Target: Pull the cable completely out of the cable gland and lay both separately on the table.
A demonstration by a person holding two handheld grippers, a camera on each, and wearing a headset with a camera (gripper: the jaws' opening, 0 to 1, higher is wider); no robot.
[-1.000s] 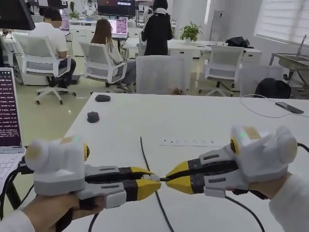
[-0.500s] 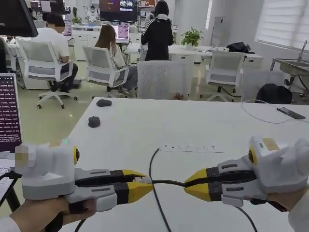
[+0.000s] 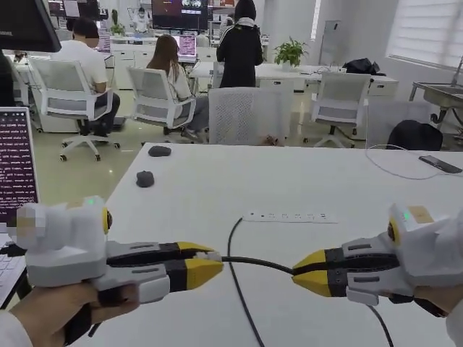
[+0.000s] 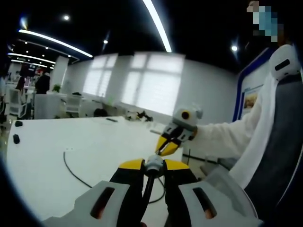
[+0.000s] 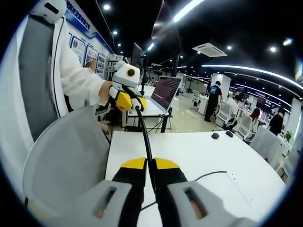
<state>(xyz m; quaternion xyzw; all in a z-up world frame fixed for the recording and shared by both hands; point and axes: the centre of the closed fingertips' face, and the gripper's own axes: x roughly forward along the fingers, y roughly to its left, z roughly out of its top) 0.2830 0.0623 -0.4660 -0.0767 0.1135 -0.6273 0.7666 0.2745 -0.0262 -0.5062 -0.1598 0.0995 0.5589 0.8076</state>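
Observation:
A small grey-white cable gland (image 3: pixel 213 256) sits at the tips of my left gripper (image 3: pixel 215 262), which is shut on it above the white table (image 3: pixel 318 181). In the left gripper view the gland (image 4: pixel 154 164) is pinched between the yellow jaws of the left gripper (image 4: pixel 154 166). A black cable (image 3: pixel 257 263) runs taut from the gland to my right gripper (image 3: pixel 295 273), which is shut on it. The right gripper view shows the cable (image 5: pixel 144 132) leaving my right gripper (image 5: pixel 150 163) toward the left gripper (image 5: pixel 126 98). More cable (image 3: pixel 233 235) loops on the table below.
A white power strip (image 3: pixel 289 215) lies mid-table. Two dark mice (image 3: pixel 145 178) (image 3: pixel 159 151) rest at the far left, a laptop (image 3: pixel 14 173) at the left edge, and a phone (image 3: pixel 441 164) at the far right. Office chairs and people are behind the table.
The two grippers have drawn apart sideways. A longer stretch of black cable now shows between the gland and the right gripper's tips. The head camera has shifted slightly.

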